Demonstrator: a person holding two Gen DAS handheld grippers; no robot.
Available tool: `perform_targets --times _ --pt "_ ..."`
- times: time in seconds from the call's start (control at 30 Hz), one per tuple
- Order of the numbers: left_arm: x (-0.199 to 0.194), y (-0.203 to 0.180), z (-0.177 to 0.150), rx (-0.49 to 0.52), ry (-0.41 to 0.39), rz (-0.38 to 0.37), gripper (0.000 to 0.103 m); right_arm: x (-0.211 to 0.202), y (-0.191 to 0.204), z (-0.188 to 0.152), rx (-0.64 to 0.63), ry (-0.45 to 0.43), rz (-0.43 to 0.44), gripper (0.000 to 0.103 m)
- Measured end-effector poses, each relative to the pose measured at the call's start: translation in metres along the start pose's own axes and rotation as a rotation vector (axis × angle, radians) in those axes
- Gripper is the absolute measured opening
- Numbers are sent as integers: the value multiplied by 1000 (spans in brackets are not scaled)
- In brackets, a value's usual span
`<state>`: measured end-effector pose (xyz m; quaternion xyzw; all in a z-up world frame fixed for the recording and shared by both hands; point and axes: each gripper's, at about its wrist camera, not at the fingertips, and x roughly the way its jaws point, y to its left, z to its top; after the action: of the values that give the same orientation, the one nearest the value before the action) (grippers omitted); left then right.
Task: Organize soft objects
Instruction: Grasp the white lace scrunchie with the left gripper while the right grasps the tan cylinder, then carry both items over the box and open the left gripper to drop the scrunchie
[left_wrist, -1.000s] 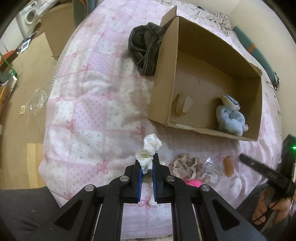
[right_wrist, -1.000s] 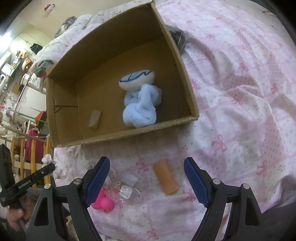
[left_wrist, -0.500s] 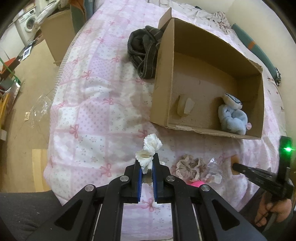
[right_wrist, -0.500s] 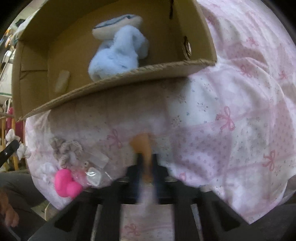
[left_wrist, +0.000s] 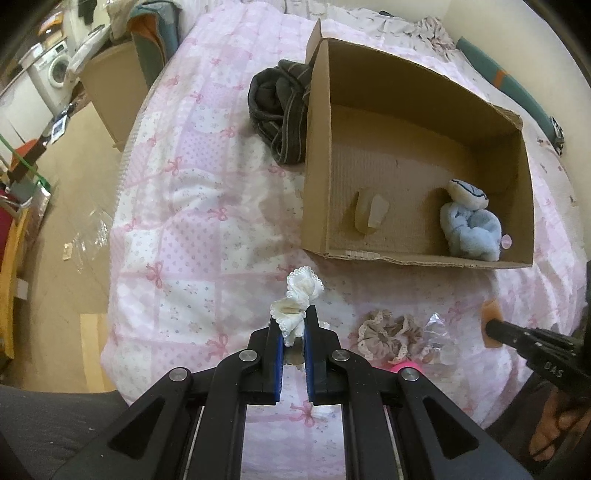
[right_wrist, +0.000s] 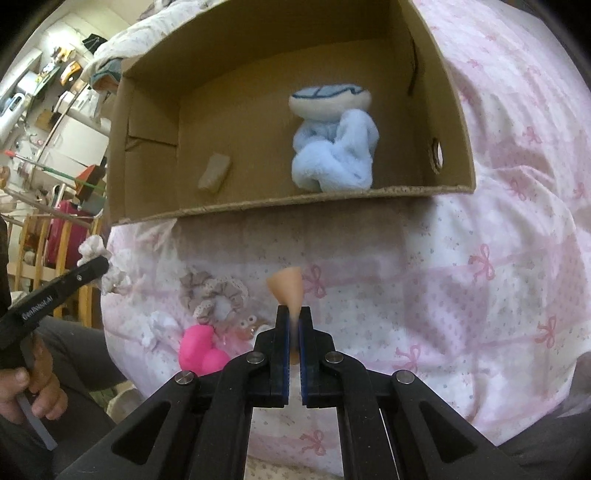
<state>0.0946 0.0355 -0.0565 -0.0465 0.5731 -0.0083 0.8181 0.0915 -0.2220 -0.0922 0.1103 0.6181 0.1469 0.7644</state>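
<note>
Pink bow-print quilted bed (left_wrist: 192, 206) — left gripper (left_wrist: 293, 332) jaws clamp a white frilly scrunchie (left_wrist: 299, 295); right gripper (right_wrist: 293, 325) jaws squeeze a peach foam cylinder (right_wrist: 286, 286) near its front edge.

Bedroom surroundings beyond the pink bedspread

A white front-loading washing machine (left_wrist: 55, 70) stands far left beside a light wooden cabinet (left_wrist: 110, 88); crumpled clear plastic film (left_wrist: 92, 229) lies on the tan floor (left_wrist: 62, 177), near a red bag (right_wrist: 68, 232) hanging among wooden rails.

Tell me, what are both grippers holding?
Left gripper shut on white lace scrunchie. Right gripper shut on squashed tan foam piece. Cardboard box ahead, unobstructed.
</note>
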Motion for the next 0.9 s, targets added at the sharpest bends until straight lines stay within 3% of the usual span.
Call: perform_targets --times 0.3,0.4,0.6,0.9 --pt "0 0 1 -8 -24 40 9 -6 0 -1 3 -22 21 6" --pt "-15 -3 2 3 -89 46 9 -18 -2 -2 -8 -42 43 6" --pt "-40 -7 6 2 -230 83 9 -52 3 1 -29 -195 108 6" --pt "-93 -13 27 -21 -391 16 9 -91 4 9 -31 -355 132 6"
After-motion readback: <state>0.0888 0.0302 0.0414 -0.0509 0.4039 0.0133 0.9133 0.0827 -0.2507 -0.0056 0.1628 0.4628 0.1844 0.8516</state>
